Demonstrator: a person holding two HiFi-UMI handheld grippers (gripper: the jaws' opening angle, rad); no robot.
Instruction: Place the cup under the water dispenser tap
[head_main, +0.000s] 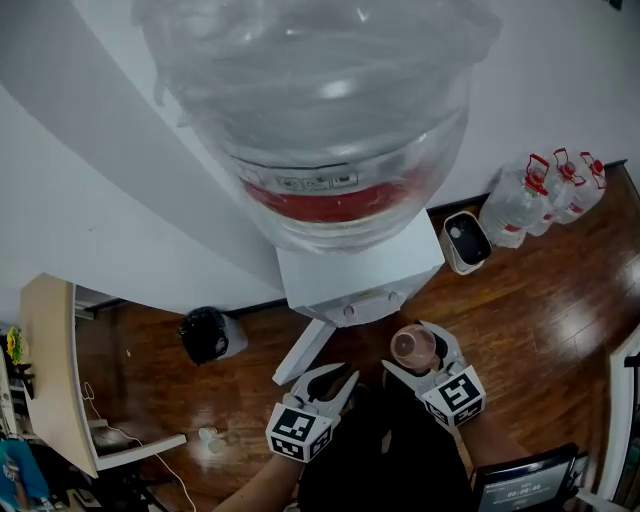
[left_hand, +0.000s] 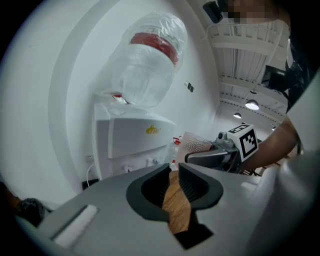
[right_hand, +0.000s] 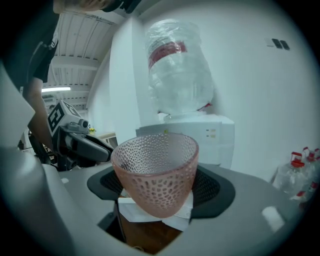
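Head view, with both gripper views. The right gripper (head_main: 418, 352), at lower centre-right of the head view, grasps the cup (head_main: 413, 346). Its view shows the two dark ribbed pads pressed on opposite sides of the pink, dimpled, translucent cup (right_hand: 157, 172), which sits mouth up and slightly tilted. The left gripper (head_main: 336, 383), just to the left of it at lower centre, grasps nothing. Its view shows the jaws released with only a narrow gap between the pads, through which the wooden floor (left_hand: 176, 205) is seen.

The water dispenser (head_main: 360, 270), a white cabinet against the white wall, fills the upper middle of the head view, with a large clear inverted bottle (head_main: 320, 120) with a red band on top. The cup lies just below the dispenser's front edge in that view, clear of it and held above the floor. Small taps (left_hand: 135, 162) show on the dispenser's front in the left gripper view, left of the cup and apart from it.

Clear jugs with red caps (head_main: 545, 195) stand at the right by the wall, and a black bin (head_main: 205, 335) stands at the dispenser's left
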